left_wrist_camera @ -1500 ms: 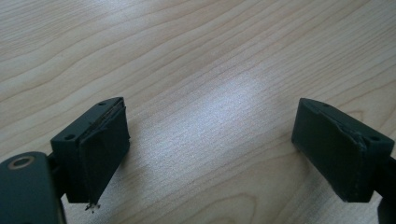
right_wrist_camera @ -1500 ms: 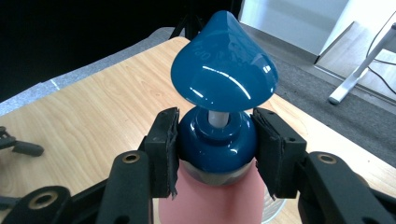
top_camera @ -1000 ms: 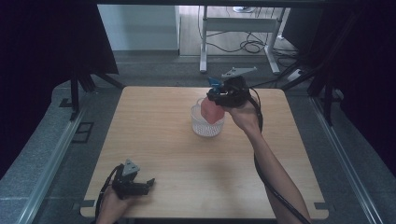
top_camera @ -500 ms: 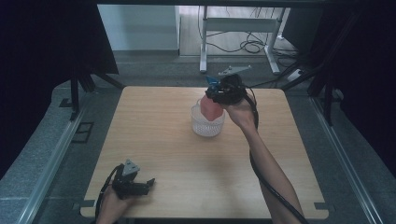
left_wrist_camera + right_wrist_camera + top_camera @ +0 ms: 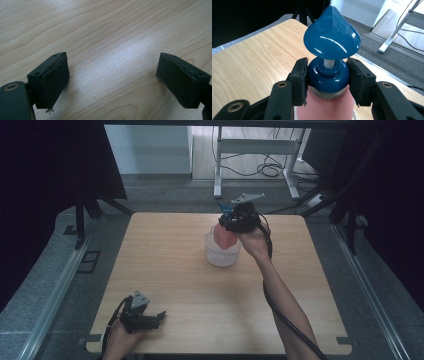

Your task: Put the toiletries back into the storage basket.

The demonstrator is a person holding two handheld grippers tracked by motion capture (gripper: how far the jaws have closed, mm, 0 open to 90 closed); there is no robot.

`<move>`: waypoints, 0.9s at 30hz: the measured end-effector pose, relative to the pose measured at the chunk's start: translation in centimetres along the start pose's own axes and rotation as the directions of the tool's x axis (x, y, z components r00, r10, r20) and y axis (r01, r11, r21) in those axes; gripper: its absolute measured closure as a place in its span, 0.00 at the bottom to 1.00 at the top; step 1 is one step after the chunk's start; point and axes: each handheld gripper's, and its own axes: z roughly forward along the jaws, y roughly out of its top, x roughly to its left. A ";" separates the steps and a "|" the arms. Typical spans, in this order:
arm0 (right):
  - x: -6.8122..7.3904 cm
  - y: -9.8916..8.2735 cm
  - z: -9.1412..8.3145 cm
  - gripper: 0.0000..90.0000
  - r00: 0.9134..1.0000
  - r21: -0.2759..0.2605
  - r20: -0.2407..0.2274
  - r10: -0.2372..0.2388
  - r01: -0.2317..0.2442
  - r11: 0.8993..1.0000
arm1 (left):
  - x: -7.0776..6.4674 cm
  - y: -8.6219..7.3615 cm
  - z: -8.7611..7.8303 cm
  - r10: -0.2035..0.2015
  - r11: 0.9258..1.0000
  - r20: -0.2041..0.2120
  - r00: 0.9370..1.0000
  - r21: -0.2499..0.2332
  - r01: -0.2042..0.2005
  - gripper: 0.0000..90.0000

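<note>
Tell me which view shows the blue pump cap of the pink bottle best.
The right gripper view: the blue pump cap sits close and sharp, with the right tongs clamped on its collar above the pink bottle. The high view shows it small, a blue speck over the white basket. The left gripper view looks at bare table.

**Black grippers, bare forearms**

Two black two-jaw tools. On the left gripper (image 5: 142, 316): a grey three-cornered plate on top, flat rectangular pads (image 5: 53, 81) with a small screw hole at each corner, a frayed edge on one. On the right gripper (image 5: 239, 216): brass-ringed pivots, a grey plate, a thick black cable (image 5: 280, 312) along a sleeveless forearm.
</note>
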 end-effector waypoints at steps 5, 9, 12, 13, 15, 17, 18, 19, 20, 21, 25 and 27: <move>-0.1 -0.3 0.4 0.59 1.000 0.004 0.002 -0.002 0.002 1.000 | 0.0 0.0 0.0 0.000 1.000 0.000 1.000 -0.001 0.000 0.12; -0.2 -0.4 0.7 0.59 1.000 0.005 0.002 -0.003 0.003 1.000 | 0.0 0.0 0.0 0.002 1.000 -0.001 1.000 0.001 -0.002 0.12; -0.2 -0.5 0.9 0.59 1.000 0.006 0.001 -0.002 0.002 1.000 | 0.0 0.0 0.0 0.002 1.000 -0.001 1.000 0.001 -0.002 0.12; -0.2 -0.6 0.9 0.59 1.000 0.007 0.001 -0.003 0.003 1.000 | 0.0 0.0 0.0 0.002 1.000 -0.001 1.000 0.001 -0.002 0.12; -0.3 -0.6 1.1 0.59 1.000 0.009 0.000 0.000 0.000 1.000 | 0.0 0.0 0.0 0.002 1.000 0.000 1.000 -0.001 -0.002 0.12; -0.3 -0.7 1.2 0.59 1.000 0.010 -0.002 0.002 -0.002 1.000 | 0.0 0.0 0.0 0.002 1.000 -0.001 1.000 0.002 -0.002 0.12; -0.3 -0.8 1.3 0.59 1.000 0.012 -0.002 0.002 -0.002 1.000 | 0.0 0.0 0.0 0.002 1.000 0.000 1.000 0.001 -0.002 0.12; -0.3 -0.8 1.4 0.59 1.000 0.013 -0.003 0.002 -0.002 1.000 | 0.0 0.0 0.0 0.002 1.000 0.000 1.000 0.000 -0.002 0.12; -0.3 -0.9 1.5 0.59 1.000 0.015 -0.003 0.002 -0.002 1.000 | 0.0 0.0 0.0 0.002 1.000 -0.001 1.000 0.002 -0.002 0.12; -0.3 -1.0 1.6 0.59 1.000 0.017 -0.003 0.003 -0.003 1.000 | 0.0 0.0 0.0 0.002 1.000 0.000 1.000 0.001 -0.002 0.12; -0.3 -1.4 2.1 0.59 1.000 0.024 -0.005 0.005 -0.005 1.000 | 0.0 0.0 0.0 0.002 1.000 -0.001 1.000 0.001 -0.002 0.12; -0.2 -1.6 2.3 0.59 1.000 0.026 -0.008 0.006 -0.006 1.000 | 0.0 0.0 0.0 0.002 1.000 0.000 1.000 0.001 -0.002 0.12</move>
